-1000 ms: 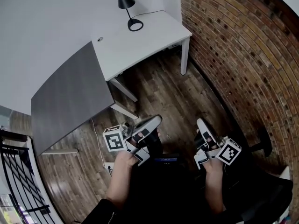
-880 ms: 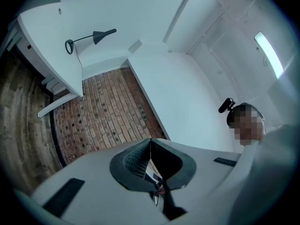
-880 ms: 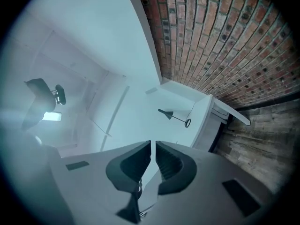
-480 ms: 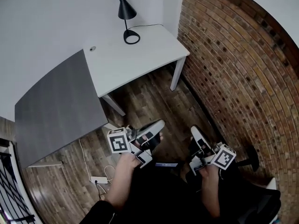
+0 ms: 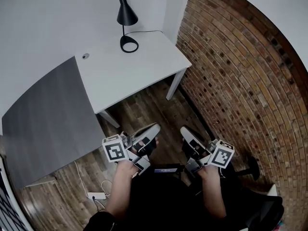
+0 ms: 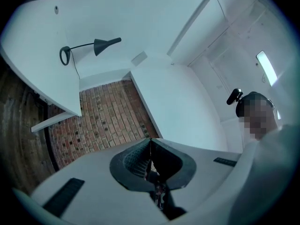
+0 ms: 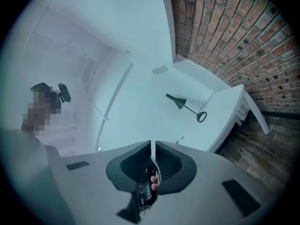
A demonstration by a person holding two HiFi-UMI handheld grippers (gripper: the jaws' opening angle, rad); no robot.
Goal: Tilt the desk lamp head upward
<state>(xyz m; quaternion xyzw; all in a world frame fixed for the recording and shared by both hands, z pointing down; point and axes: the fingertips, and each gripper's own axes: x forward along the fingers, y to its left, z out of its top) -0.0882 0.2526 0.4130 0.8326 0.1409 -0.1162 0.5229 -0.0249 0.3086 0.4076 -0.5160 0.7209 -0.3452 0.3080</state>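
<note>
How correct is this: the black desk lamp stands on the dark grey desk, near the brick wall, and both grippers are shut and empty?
Wrong in one point: the head view shows the black desk lamp on the white desk, not the dark grey desk. The rest holds: it is near the brick wall, and the left gripper and right gripper are shut and empty.

Grey desk partly beyond the head view's left edge; desk lamp tiny, detail-less.
</note>
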